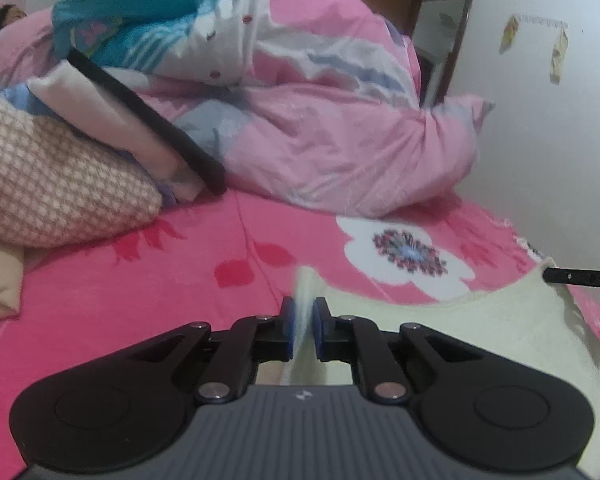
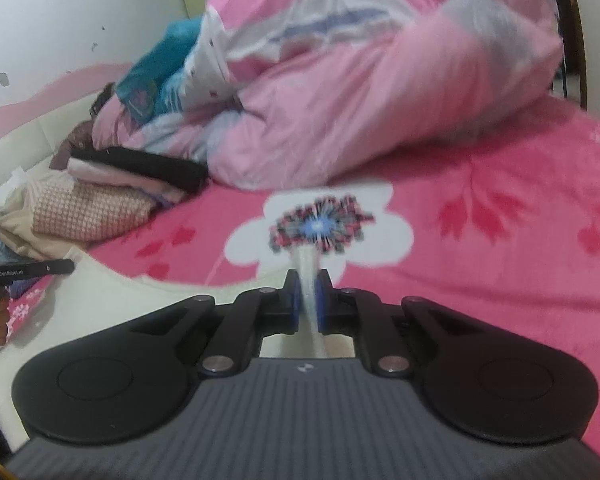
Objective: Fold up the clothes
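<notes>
A pale cream garment (image 1: pixel 460 332) lies spread on the pink flowered bed sheet (image 1: pixel 140 280). My left gripper (image 1: pixel 304 308) is shut on a raised fold of its edge, and the cloth stands up between the blue pads. In the right wrist view my right gripper (image 2: pixel 308 284) is likewise shut on a pinched fold of the cream garment (image 2: pixel 100 304). Cloth stretches between the two grippers. The black body of the right tool (image 1: pixel 580 278) shows at the right edge of the left wrist view. The left tool (image 2: pixel 28 270) shows at the left of the right wrist view.
A big pink and white quilt (image 1: pixel 320 140) is heaped across the back of the bed, with teal cloth (image 1: pixel 140 12) on top. A stack of folded clothes (image 1: pixel 112 120) rests on a checked pillow (image 1: pixel 52 184) at the left. A person's dark hair (image 1: pixel 4 14) shows far left. The white wall (image 1: pixel 540 140) stands at the right.
</notes>
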A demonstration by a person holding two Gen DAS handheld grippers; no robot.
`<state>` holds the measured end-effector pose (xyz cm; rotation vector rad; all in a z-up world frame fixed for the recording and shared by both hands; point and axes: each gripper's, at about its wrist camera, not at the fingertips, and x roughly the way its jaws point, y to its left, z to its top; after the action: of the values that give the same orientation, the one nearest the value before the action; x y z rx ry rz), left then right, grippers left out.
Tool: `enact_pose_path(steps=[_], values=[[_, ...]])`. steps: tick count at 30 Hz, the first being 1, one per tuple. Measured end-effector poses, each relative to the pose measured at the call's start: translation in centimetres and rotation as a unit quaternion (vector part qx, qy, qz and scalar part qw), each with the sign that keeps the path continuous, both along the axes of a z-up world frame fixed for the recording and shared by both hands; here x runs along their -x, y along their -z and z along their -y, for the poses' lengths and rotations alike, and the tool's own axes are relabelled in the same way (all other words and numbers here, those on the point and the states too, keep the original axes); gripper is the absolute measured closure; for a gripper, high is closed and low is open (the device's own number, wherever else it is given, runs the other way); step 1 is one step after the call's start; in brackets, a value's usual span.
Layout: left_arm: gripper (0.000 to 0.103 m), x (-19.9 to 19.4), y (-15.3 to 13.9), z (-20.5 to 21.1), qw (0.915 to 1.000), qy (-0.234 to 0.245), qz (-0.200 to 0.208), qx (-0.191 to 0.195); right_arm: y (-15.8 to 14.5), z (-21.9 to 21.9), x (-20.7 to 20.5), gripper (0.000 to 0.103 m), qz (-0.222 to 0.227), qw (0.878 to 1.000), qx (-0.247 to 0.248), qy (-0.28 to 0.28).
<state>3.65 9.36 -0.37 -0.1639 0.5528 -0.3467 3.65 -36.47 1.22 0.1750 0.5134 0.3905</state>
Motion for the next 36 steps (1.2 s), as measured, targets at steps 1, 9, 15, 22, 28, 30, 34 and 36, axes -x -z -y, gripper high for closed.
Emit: enact_pose_path(steps=[1, 9, 15, 22, 28, 30, 34, 36], values=[[0.093, 0.0, -0.4, -0.1, 1.0000, -0.001, 0.005, 0.001, -0.5, -0.1, -0.1, 0.097, 0.008, 1.000, 0.000, -0.001], [0.093, -2.7, 1.0, -0.1, 0.9993, -0.027, -0.023, -0.012, 0.1, -1.1, -3.4, 0.097, 0.000, 1.000, 0.007, 0.009], [0.093, -2.9, 2.2, -0.6, 0.9986, -0.037, -0.035, -0.011, 3.6, -0.6, -4.9, 0.097, -0.043, 0.999, -0.015, 0.025], [0.093, -3.2, 2.2, -0.1, 0.9986, -0.027, -0.031, -0.033, 3.2, -0.5, -4.7, 0.097, -0.027, 0.999, -0.021, 0.021], [0.091, -4.0, 3.7, -0.8, 0.9970, -0.032, -0.068, -0.020, 5.5, 0.5, -5.8, 0.096, -0.080, 0.995, -0.055, 0.031], [0.076, -3.9, 3.6, -1.1, 0.9964, -0.040, -0.071, -0.022, 5.7, 0.7, -6.0, 0.093, -0.090, 0.993, -0.064, 0.033], [0.050, -2.8, 2.6, -1.9, 0.9947, -0.085, -0.053, -0.022, 5.2, 1.7, -5.5, 0.077, -0.101, 0.990, -0.077, 0.067], [0.050, -1.5, 1.2, -2.4, 0.9946, -0.096, -0.032, -0.022, 4.4, 2.5, -4.4, 0.077, -0.091, 0.989, -0.087, 0.082]])
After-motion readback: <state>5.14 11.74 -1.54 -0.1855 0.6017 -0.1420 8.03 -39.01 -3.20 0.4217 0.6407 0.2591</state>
